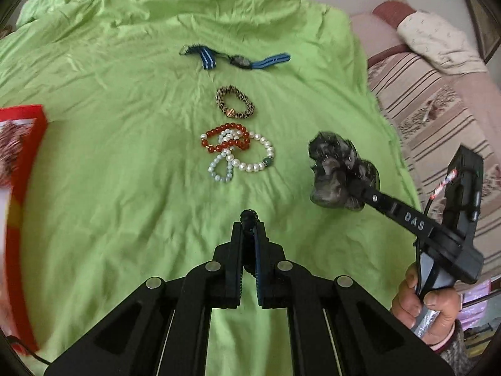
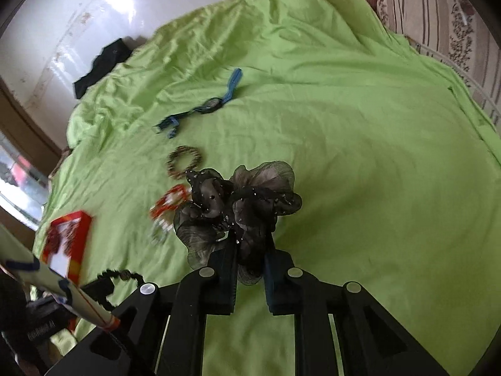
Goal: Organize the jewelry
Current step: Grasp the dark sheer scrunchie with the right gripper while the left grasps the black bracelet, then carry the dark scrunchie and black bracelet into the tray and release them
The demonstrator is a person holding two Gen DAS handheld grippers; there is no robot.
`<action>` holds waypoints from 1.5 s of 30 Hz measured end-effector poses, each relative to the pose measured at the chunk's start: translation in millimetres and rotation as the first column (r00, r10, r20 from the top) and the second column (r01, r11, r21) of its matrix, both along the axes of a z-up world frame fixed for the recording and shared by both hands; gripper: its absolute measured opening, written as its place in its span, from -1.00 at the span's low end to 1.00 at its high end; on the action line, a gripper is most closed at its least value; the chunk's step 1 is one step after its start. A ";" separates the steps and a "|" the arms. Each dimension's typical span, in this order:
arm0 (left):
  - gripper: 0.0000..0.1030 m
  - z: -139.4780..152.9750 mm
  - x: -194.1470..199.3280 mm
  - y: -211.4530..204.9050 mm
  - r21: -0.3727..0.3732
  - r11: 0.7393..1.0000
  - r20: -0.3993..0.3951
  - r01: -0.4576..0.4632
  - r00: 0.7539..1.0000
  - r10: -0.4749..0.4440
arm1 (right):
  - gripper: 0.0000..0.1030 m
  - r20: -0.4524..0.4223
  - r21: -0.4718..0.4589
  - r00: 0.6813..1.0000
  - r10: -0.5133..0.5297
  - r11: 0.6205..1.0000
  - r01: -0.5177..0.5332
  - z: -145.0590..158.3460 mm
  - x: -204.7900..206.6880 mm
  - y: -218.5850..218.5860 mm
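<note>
The right tongs [image 2: 249, 260] grip a dark gauzy scrunchie [image 2: 238, 206] above the green bedsheet [image 2: 360, 156]; the left tongs [image 1: 249, 219] pinch a thin black hair tie [image 1: 249, 216]. Ahead of the left tongs lie tangled bead bracelets [image 1: 236, 150], a leopard scrunchie [image 1: 235, 101] and a blue band [image 1: 235, 59] — all unsorted, so most work seemingly remains.

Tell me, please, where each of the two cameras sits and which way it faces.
Left wrist: on the left gripper, looking forward and down at the green sheet; its closed fingers hold a black beaded band, and the right hand shows.
Right wrist: on the right gripper, looking across the sheet; its fingers grip a black organza scrunchie.
Shared: scrunchie, leopard scrunchie, blue strap, red box.
</note>
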State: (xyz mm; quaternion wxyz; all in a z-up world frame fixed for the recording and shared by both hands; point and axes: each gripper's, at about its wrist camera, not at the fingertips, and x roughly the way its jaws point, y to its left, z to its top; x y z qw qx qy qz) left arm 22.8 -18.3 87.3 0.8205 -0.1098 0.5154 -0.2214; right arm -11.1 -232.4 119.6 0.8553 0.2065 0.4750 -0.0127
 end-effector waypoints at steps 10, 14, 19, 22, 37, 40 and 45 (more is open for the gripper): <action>-0.89 34.6 -67.9 60.2 -0.021 0.998 0.047 -0.062 0.997 0.063 | -0.71 0.005 0.064 0.996 0.088 0.994 -0.088 23.7 -67.8 35.7; -0.89 46.4 -86.7 97.6 -0.003 0.992 0.074 -0.125 0.989 0.125 | -0.71 0.008 0.054 0.990 0.139 0.989 -0.140 29.2 -72.0 61.7; -0.88 65.0 -98.6 158.6 0.029 0.976 0.124 -0.216 0.970 0.211 | -0.71 0.025 0.034 0.974 0.225 0.974 -0.226 40.7 -66.0 108.2; -0.88 73.0 -97.5 200.3 0.053 0.957 0.151 -0.285 0.950 0.274 | -0.71 0.029 0.029 0.960 0.277 0.960 -0.278 44.9 -59.4 139.6; -0.88 24.0 -20.1 337.4 0.035 0.886 0.019 -0.462 0.887 0.461 | -0.71 0.042 0.041 0.858 0.512 0.857 -0.514 43.7 20.8 317.2; -0.88 8.1 -17.5 347.9 0.038 0.876 -0.014 -0.481 0.876 0.482 | -0.71 0.031 0.053 0.846 0.533 0.844 -0.534 35.9 41.7 346.8; -0.88 -12.8 -27.3 354.9 0.073 0.872 -0.058 -0.484 0.871 0.488 | -0.71 0.000 0.030 0.835 0.550 0.834 -0.550 19.2 75.9 387.9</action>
